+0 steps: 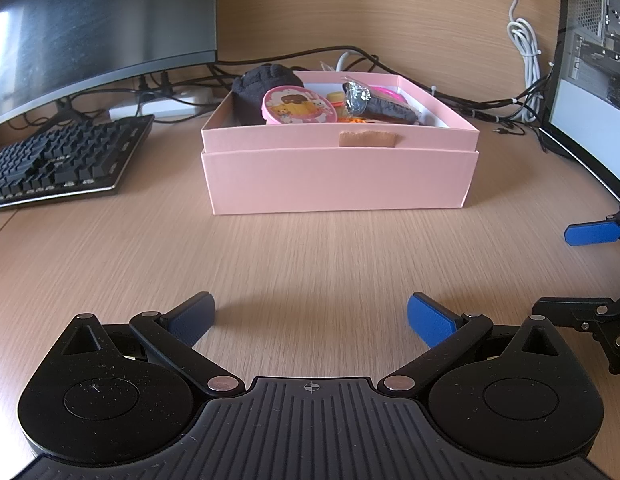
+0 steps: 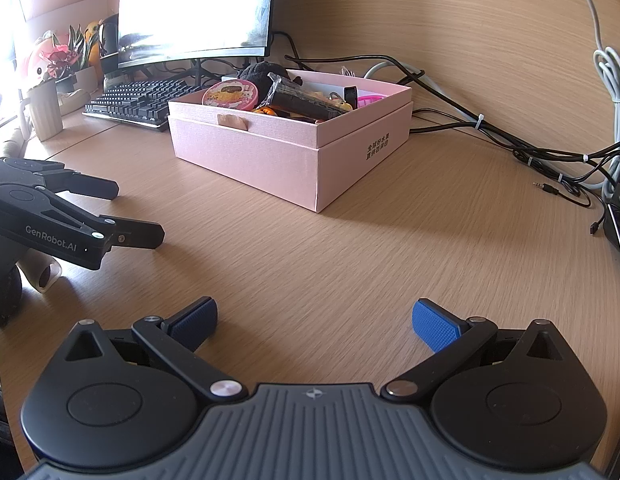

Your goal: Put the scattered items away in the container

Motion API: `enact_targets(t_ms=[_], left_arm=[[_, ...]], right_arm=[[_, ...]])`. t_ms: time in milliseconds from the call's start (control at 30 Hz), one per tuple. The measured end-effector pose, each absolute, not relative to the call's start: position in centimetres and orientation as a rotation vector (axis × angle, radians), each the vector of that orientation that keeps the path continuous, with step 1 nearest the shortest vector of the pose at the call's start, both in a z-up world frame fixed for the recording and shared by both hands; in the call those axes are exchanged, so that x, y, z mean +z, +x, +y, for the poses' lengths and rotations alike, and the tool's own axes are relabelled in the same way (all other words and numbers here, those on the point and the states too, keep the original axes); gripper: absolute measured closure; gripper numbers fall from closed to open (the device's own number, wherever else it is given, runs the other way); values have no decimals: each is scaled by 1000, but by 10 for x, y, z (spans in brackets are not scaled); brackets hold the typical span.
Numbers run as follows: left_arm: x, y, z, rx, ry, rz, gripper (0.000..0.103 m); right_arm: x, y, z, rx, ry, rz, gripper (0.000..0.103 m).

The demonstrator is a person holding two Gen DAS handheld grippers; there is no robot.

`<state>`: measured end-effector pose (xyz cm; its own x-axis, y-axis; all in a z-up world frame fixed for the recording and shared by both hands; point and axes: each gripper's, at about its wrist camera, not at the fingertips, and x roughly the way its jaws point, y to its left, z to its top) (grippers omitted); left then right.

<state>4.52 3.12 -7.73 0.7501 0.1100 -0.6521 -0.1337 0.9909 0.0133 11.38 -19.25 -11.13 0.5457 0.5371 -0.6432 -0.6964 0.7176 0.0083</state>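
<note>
The pink box [image 1: 338,176] stands on the wooden desk [image 1: 310,256] and serves as the reference point. Inside the box lie the collected items: a dark plush toy [image 1: 265,84] at its far left corner, a round pink tin with a cartoon print [image 1: 299,108] leaning at its front left, and a dark wrapped packet [image 1: 374,104] lying across its middle. A strip of brown tape [image 1: 368,139] sits on the front rim of the box.

The left hand-held gripper [image 1: 310,316] hovers over the desk in front of the box, well apart from it, its jaws spread wide and empty. The right hand-held gripper [image 2: 314,320] is positioned in front of the box and to its right, likewise spread wide and holding nothing.

A black keyboard [image 1: 57,164] lies left of the box. A monitor [image 1: 97,20] stands behind and left of the box. Cables [image 1: 486,104] run behind and right of the box.
</note>
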Motion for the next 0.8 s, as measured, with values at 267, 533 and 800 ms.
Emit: enact_targets(t_ms=[267,533,800], left_arm=[[-77,46,32,132,-35,710,0],[-77,46,31,133,-35,711,0],[-77,49,32,132,-36,714,0]], right_arm=[[-112,114,-192,741,-261,666,0],[-111,114,-192,741,-261,666,0],[-111,114,-192,741,-261,666,0]])
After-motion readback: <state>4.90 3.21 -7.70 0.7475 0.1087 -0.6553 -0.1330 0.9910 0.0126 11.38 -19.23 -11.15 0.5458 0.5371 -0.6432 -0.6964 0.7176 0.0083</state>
